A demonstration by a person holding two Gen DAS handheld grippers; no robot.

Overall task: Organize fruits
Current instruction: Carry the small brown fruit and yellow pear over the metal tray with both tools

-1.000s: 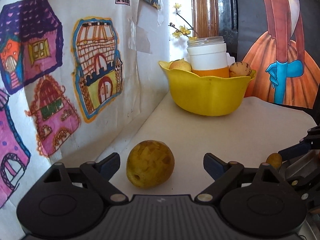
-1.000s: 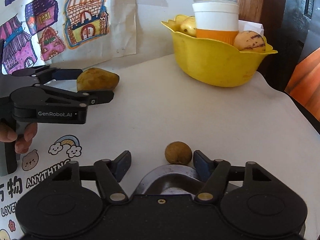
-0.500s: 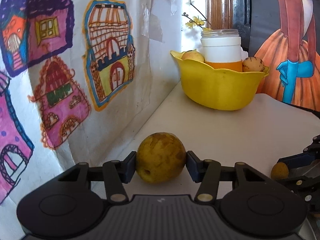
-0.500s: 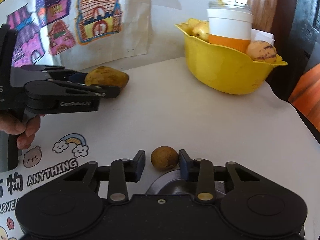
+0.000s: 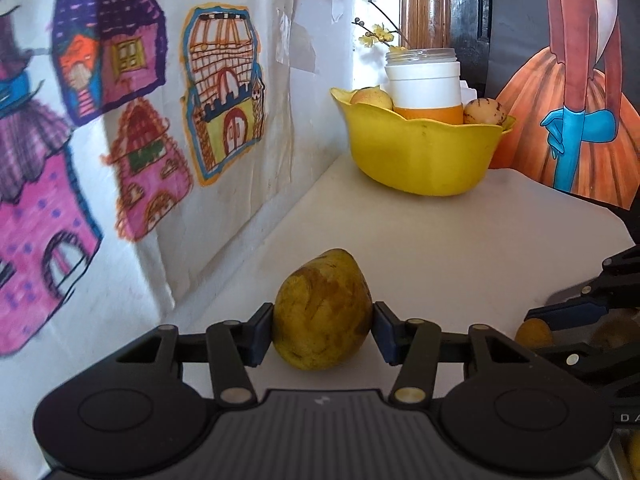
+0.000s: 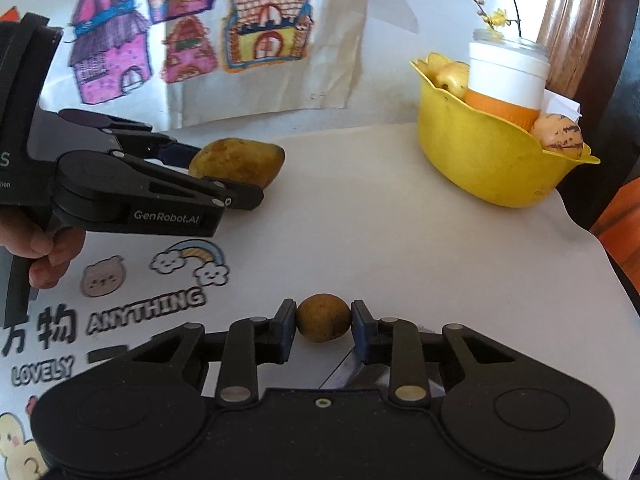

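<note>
Both tools closed since: left tool (image 5: 322, 330) grips mango (image 5: 322, 312), right tool (image 6: 323, 326) longan (image 6: 323, 318).

My mottled yellow-brown mango (image 5: 322, 312) is blotched darker; my small round fruit (image 6: 323, 318) is dull tan. The glossy yellow plastic bowl (image 5: 420, 152) holds a cream fruit (image 5: 482, 111), perhaps purple-streaked.

Right gripper (image 6: 323, 326) clamps small brown fruit (image 6: 323, 323) above the surface (image 6: 400, 248); left gripper (image 6: 224, 178) clamps mango (image 6: 240, 160).
</note>
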